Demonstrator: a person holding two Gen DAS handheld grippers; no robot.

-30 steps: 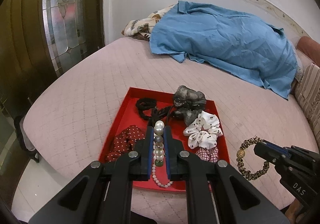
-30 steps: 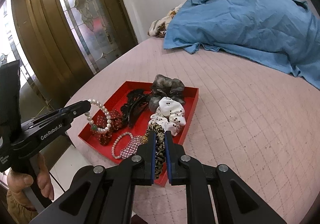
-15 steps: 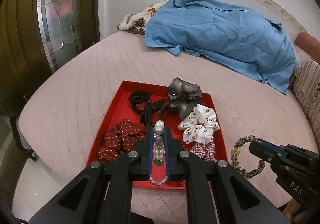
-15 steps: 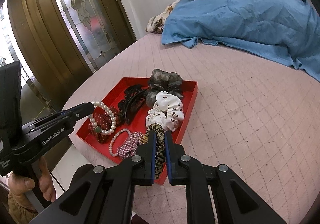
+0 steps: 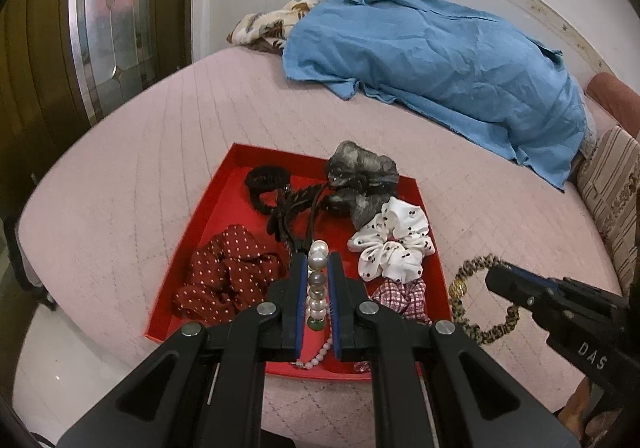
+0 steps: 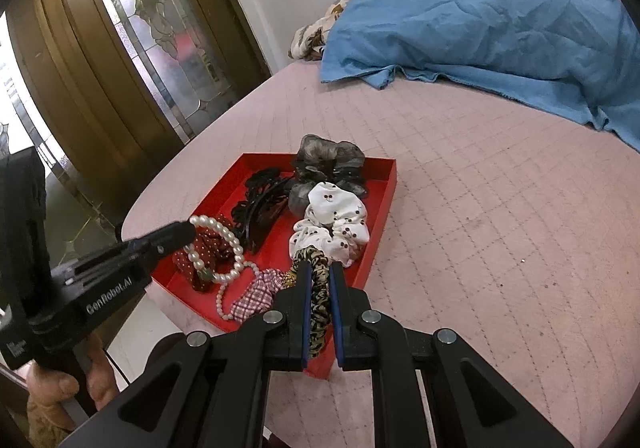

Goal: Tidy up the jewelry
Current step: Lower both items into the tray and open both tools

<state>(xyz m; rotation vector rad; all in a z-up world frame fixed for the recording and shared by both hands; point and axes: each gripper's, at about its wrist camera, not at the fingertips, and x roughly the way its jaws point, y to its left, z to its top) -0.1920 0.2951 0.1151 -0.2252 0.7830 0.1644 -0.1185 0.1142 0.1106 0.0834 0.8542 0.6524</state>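
A red tray (image 5: 224, 188) (image 6: 386, 204) lies on the pink bed near its front edge. It holds a grey scrunchie (image 5: 360, 176), a white cherry-print scrunchie (image 5: 394, 244), a dark red dotted scrunchie (image 5: 228, 276), a black hair claw (image 6: 260, 204), a checked scrunchie (image 6: 256, 292) and a small bead bracelet (image 6: 222, 300). My left gripper (image 5: 318, 266) is shut on a pearl bracelet (image 5: 317, 288) (image 6: 224, 244), held above the tray's near half. My right gripper (image 6: 318, 272) is shut on a leopard-print hair tie (image 6: 318, 300) (image 5: 480, 300), above the tray's near right corner.
A blue cloth (image 5: 432, 60) lies over patterned bedding (image 5: 272, 24) at the bed's far side. A striped cushion (image 5: 612, 200) is at the right. A wood and glass door (image 6: 132, 36) stands left of the bed, with pale floor (image 5: 60, 360) below the bed edge.
Both grippers have drawn back and up a little from the tray, each still holding its item. The tray's contents have not moved.
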